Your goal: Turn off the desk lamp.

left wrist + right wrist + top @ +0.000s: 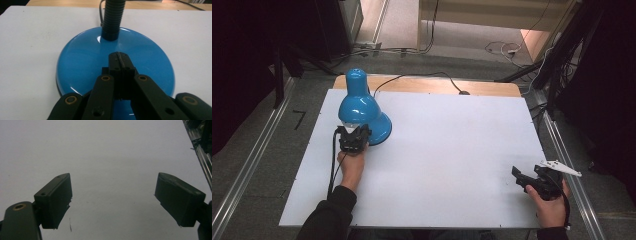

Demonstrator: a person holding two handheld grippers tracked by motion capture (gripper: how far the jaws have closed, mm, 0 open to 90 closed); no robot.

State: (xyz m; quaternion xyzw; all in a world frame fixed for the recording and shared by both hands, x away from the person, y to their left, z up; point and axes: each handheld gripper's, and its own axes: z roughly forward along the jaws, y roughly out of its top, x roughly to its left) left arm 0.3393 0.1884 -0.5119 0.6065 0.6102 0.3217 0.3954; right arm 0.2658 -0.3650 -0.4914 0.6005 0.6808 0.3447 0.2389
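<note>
A: Blue desk lamp [359, 107] sits at the far-left part of the bench [452, 150], on the white board. High view has the shade facing the camera and the cord running off the back edge.

B: Left gripper view gives what the shade hides from above: the round blue base [82, 62] and the black ribbed neck [112, 20] rising out of it.

A: Left hand-held gripper [354, 134]?

B: Jaws fully together, nothing pinched between them. Closed tips [119, 60] sit over the base's near half. Can't tell whether they touch the surface.

A: From above it's just at the near rim of the lamp, hand behind it.

B: Right hand-held gripper [532, 180] is well apart from the lamp, at the near-right corner of the bench.

A: State?

B: Its own view shows both pads [56, 200] spread wide, bare white board between them. High view is too small there to judge the gap.
</note>
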